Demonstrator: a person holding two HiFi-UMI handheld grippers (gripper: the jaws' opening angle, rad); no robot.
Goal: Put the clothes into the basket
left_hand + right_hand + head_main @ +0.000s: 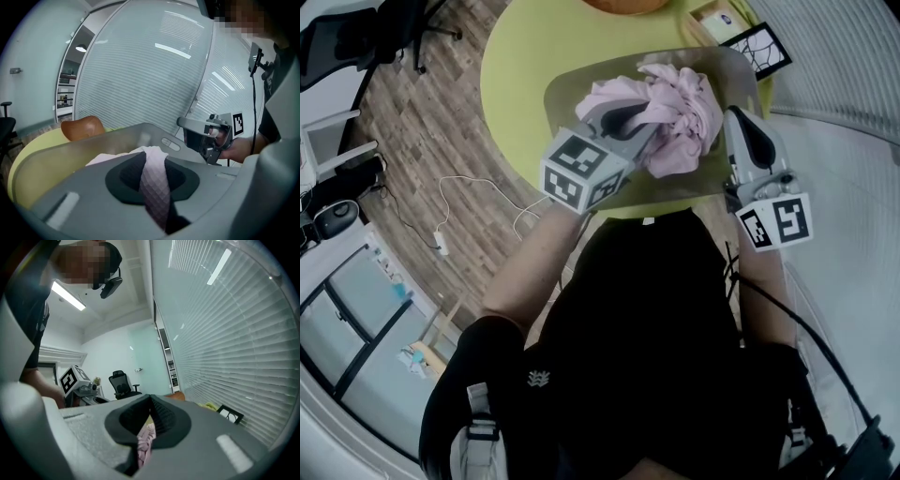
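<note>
A heap of pink clothes (684, 112) lies in a translucent grey basket (572, 84) on the round green table. My left gripper (642, 120) reaches over the basket's near rim and is shut on a fold of the pink cloth (153, 183), which runs up between its pads. My right gripper (734, 114) hangs by the basket's right side with its tips together. In the right gripper view pink cloth (145, 439) shows through the gap below the tips. The right gripper (208, 136) also shows in the left gripper view, with a bare tip.
The green table (516, 56) also carries a brown rounded object (623, 5), a small box (712, 19) and a black-and-white framed picture (759, 47) behind the basket. A blind-covered glass wall runs along the right. An office chair (375, 28) and a cable (459, 206) are on the wooden floor at left.
</note>
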